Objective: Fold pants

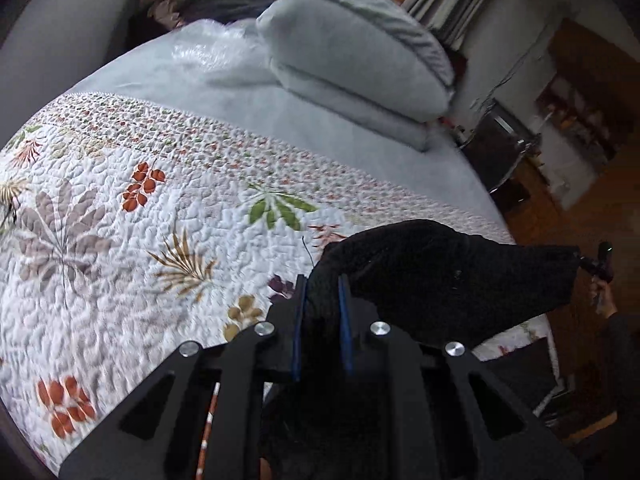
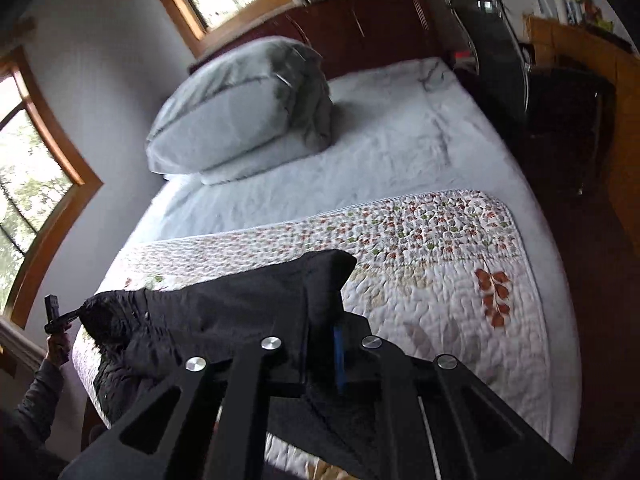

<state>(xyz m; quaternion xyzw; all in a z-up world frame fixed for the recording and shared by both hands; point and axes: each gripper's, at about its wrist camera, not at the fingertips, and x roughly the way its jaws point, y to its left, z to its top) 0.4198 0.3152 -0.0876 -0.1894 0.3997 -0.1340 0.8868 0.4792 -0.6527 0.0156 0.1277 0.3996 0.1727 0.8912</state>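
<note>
Between both grippers, the pants point(image 1: 440, 272) hang stretched above the quilt point(image 1: 120, 200), left gripper point(image 1: 323, 292) and right gripper point(image 2: 320, 328) each clamped on one end. Spreading step; next, probably lay them flat.

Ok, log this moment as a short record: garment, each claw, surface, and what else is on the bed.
garment: black pants, stretched between the two claws, lifted above the bed
left claw: shut on pants
right claw: shut on pants
surface: floral quilt over the near part of the bed
bedding beyond: pale sheet, two stacked pillows
fold state: not yet folded, cloth held up in the air
</note>
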